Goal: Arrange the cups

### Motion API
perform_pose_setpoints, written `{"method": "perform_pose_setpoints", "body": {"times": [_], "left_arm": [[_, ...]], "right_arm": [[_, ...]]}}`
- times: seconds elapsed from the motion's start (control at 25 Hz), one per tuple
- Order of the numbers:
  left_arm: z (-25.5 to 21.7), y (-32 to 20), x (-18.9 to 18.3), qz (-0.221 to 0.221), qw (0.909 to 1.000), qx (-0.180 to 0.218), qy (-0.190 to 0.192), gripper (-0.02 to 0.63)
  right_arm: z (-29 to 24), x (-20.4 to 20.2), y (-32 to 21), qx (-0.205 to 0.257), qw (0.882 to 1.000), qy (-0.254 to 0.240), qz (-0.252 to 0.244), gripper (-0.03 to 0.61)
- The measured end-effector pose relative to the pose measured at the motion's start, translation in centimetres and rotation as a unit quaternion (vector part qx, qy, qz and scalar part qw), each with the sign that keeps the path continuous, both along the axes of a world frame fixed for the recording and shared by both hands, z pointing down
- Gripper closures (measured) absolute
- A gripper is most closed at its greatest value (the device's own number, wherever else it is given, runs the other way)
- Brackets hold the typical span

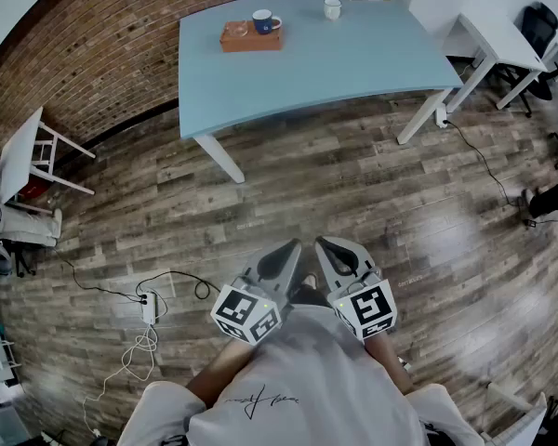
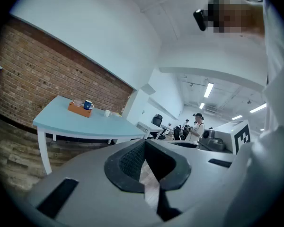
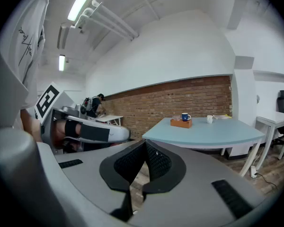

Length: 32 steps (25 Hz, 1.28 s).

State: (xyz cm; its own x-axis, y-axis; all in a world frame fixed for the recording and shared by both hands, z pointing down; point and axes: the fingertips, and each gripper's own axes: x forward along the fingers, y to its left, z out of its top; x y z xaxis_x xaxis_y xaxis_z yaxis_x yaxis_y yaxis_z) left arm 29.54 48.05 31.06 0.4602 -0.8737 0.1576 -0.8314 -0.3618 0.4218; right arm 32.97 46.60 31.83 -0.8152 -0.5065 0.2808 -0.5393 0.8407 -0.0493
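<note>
Held near the body, the left gripper [image 1: 284, 255] and right gripper [image 1: 333, 249] have jaws together, empty. Far off on the pale blue table [image 1: 335, 68], a dark blue mug [image 1: 264, 20] sits on a brown wooden tray [image 1: 246, 40], with a small white cup [image 1: 332, 8] to the right. Arriving with the jaws unopened could topple either.

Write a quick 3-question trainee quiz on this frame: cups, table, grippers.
1. True or false: the blue mug sits on the wooden tray.
2. Pick one: the white cup stands (A) on the tray, (B) on the bare table top, apart from the tray, (C) inside the blue mug.
3. Fill in: the left gripper and the right gripper, held far from the table, both have their jaws ____ with nothing between them.
Key: 1 true; 2 B; 3 shut.
</note>
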Motion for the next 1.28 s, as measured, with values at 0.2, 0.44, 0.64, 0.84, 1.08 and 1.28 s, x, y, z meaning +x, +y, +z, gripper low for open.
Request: {"method": "perform_pose_setpoints", "body": {"times": [0.2,0.44,0.64,0.84,1.08,1.28], "left_arm": [[0.4,0.2,-0.7,-0.011,0.9999,-0.007,-0.008,0.606],[0.9,-1.2,-2.7,-0.017,0.9998,-0.004,0.003,0.606],[0.2,-3.6,-4.2,-0.019,0.9998,0.005,-0.010,0.606],[0.7,-5.8,-6.7,-0.026,0.9995,-0.009,-0.015,0.606],[1.0,-9.4,-9.1,-0.024,0.9994,-0.019,-0.015,0.606],[1.1,-12.3,-11.0,-0.019,0.9996,-0.020,0.004,0.606]], "right_arm": [[-0.1,-0.9,0.3,-0.005,1.000,-0.003,-0.016,0.559],[0.0,-2.2,-0.8,-0.005,1.000,0.001,-0.022,0.558],[-1.0,-4.3,-1.9,0.011,0.998,-0.011,-0.065,0.558],[-0.7,-6.3,-4.1,-0.011,0.998,-0.021,-0.059,0.558],[-0.1,-8.1,-7.5,-0.027,0.998,-0.015,-0.052,0.557],[0.5,-10.1,-10.0,-0.053,0.997,-0.018,-0.060,0.558]]}}
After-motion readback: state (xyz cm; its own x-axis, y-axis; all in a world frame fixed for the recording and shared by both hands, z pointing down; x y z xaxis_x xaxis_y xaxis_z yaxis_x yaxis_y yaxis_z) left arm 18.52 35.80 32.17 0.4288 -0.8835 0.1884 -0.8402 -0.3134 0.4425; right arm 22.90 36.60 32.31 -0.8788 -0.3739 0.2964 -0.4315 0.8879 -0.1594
